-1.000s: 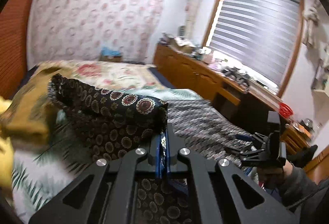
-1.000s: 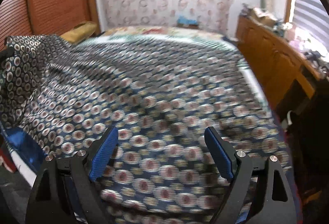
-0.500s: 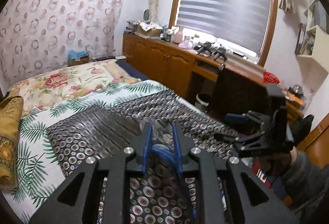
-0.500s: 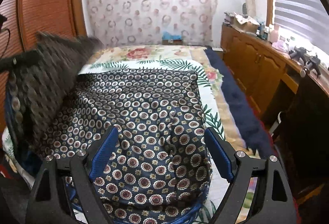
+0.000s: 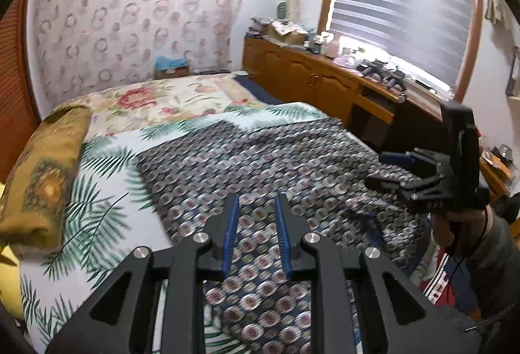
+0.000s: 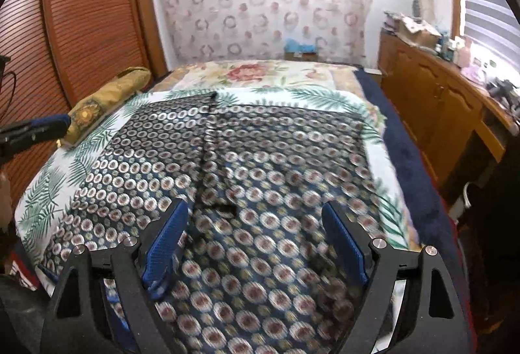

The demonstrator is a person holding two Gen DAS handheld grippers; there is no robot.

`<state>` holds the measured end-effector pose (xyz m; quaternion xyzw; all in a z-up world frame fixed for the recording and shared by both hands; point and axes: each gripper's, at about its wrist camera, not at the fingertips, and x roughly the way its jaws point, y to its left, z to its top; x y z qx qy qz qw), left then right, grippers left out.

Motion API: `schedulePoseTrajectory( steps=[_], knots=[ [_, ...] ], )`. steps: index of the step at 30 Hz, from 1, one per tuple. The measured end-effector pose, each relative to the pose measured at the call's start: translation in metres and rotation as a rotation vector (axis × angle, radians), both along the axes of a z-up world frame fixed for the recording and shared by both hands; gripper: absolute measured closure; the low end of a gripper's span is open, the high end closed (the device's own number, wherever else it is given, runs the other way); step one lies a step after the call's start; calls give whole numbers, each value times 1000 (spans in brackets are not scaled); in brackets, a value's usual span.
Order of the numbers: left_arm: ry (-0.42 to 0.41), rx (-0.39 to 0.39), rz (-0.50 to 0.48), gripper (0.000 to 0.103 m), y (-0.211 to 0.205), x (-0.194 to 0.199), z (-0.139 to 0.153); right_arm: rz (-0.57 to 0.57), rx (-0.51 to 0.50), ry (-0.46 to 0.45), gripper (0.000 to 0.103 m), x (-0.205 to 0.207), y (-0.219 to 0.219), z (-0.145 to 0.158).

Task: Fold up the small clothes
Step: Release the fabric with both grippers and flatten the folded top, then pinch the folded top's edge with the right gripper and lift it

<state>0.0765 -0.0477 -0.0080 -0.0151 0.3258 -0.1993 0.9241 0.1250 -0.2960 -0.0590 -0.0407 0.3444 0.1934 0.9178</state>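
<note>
Patterned garment (image 6: pixel 247 159) lies spread flat on the bed (image 6: pixel 399 139), over the palm-leaf sheet (image 5: pixel 97 178), reaching to the bed's near edge w/ a dark seam down its middle. Left tool (image 5: pixel 256 224) has just opened a little: pads slightly apart, nothing pinched, cloth lying flat below them. Right tool (image 6: pixel 256 243) is spread wide above the garment's near part, gripping nothing; yellow cushion (image 6: pixel 110 100) sits along the bed's left edge.
</note>
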Motion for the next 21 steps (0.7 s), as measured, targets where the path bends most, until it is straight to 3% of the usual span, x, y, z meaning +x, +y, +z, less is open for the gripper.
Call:
schedulePoseTrajectory(
  steps=[8,13,16,21],
  knots=[
    [30,8,65,83,20,1,-22,116,-37,74,18,39,45,-12],
    [56,3,76,83,25,1,-32,158,-79,156,28,62,66,-34],
    [68,0,78,83,26,0,-36,175,-47,205,35,71,69,-42],
    [74,-2,79,83,26,1,-39,205,-12,202,57,70,73,-40]
  ],
)
